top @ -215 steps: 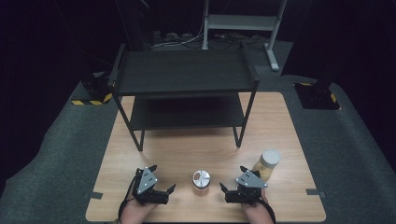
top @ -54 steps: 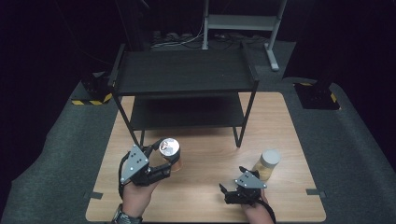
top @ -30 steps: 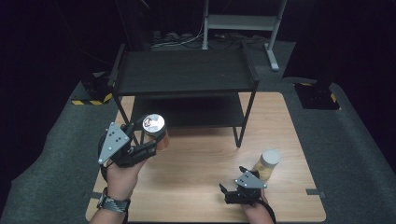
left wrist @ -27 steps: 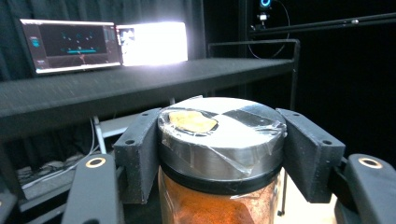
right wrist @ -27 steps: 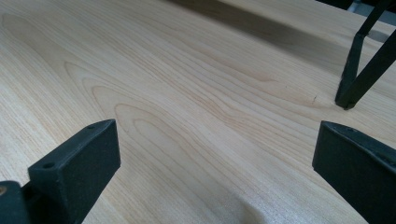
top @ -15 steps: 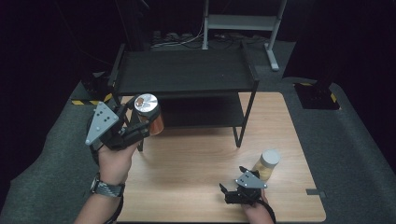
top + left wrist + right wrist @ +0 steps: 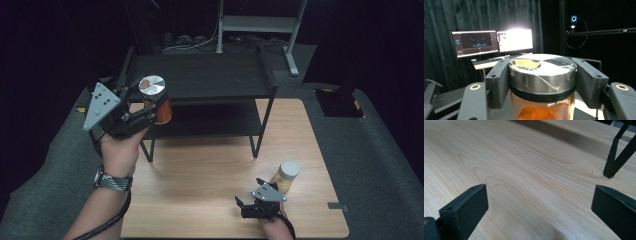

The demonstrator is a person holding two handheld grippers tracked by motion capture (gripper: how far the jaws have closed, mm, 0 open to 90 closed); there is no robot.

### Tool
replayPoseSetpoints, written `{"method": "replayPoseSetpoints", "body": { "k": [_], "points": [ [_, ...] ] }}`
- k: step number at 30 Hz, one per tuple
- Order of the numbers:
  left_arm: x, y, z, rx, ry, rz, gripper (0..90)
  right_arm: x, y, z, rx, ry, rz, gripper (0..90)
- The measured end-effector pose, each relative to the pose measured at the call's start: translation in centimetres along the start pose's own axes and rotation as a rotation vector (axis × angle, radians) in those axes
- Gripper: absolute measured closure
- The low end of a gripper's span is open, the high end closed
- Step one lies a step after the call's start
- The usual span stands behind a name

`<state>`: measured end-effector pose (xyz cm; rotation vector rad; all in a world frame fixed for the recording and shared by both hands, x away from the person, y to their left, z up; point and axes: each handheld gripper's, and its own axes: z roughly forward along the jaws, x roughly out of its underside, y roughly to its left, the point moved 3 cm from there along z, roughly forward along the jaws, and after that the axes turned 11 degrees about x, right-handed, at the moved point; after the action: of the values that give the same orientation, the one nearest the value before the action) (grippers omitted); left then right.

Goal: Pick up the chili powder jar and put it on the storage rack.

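The left gripper (image 7: pixel 148 111) is clamped on a jar (image 7: pixel 155 99) with a silver lid and orange-brown contents, gripping it just under the lid. In the left gripper view the two black jaws press against either side of the jar (image 7: pixel 542 82), and clear tape runs across the lid. The jar is upright in the air, off the wooden table (image 7: pixel 210 165), held at the front left corner of the black two-tier shelf (image 7: pixel 200 80) — about level with its top tier, though I cannot tell whether it touches the frame. The person's left hand (image 7: pixel 121 149), a watch on the wrist, holds the gripper from below.

The right gripper (image 7: pixel 246 206) sits low at the near edge of the table, its jaws standing wide apart with nothing but bare wood between them. Just beside it, to its right, stands a second jar (image 7: pixel 286 175) with a pale lid — upright on the table, untouched.
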<state>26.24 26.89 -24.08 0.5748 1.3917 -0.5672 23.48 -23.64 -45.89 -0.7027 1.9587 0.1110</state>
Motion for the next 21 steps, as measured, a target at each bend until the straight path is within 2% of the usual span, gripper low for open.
{"method": "replayPoseSetpoints", "body": {
  "k": [9, 16, 21],
  "points": [
    [-0.8, 0.6, 1.1, -0.011, -0.02, -0.014, 34.8, 0.0, 0.0, 0.0, -0.001, -0.003, -0.002, 0.4],
    [-1.7, 1.3, 2.8, -0.04, -0.016, 0.001, 34.8, 0.0, 0.0, 0.0, -0.003, -0.003, -0.001, 0.4],
    [-1.9, 1.7, 3.7, -0.044, -0.008, 0.004, 34.8, 0.1, 0.0, 0.0, -0.003, -0.005, -0.001, 0.4]
  ]
}}
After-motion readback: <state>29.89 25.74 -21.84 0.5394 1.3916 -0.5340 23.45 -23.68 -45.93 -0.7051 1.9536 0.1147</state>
